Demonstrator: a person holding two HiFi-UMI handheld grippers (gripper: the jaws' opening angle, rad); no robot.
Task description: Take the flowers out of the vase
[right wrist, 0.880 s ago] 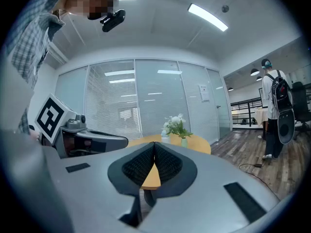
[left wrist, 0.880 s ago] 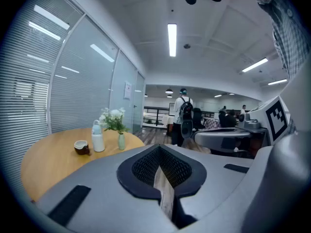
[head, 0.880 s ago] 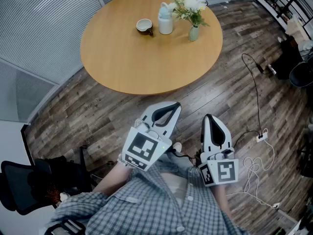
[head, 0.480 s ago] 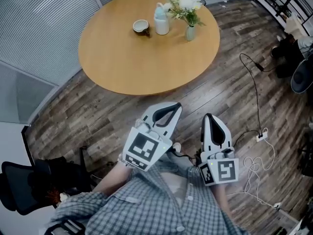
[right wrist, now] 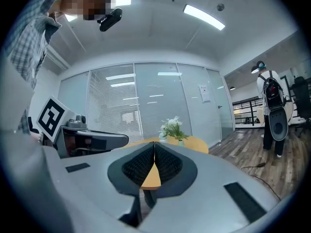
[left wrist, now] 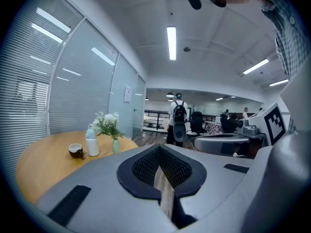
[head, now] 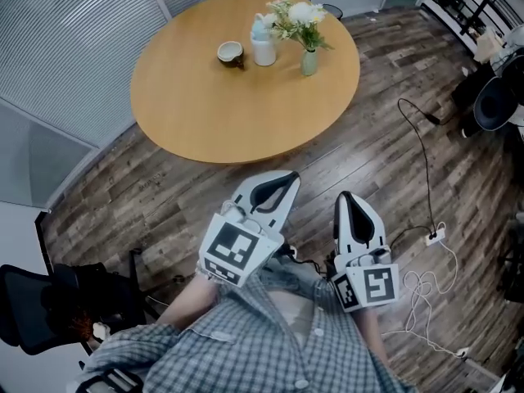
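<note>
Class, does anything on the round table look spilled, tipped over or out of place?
Nothing stands out: the vase of flowers, the white bottle and the cup all stand upright, close together on the table.

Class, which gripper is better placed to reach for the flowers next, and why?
Right, slightly. Both grippers are shut, empty and short of the table. The right gripper points almost straight at the flowers, seen just above its jaw tips in its view; the left gripper aims to their right.
</note>
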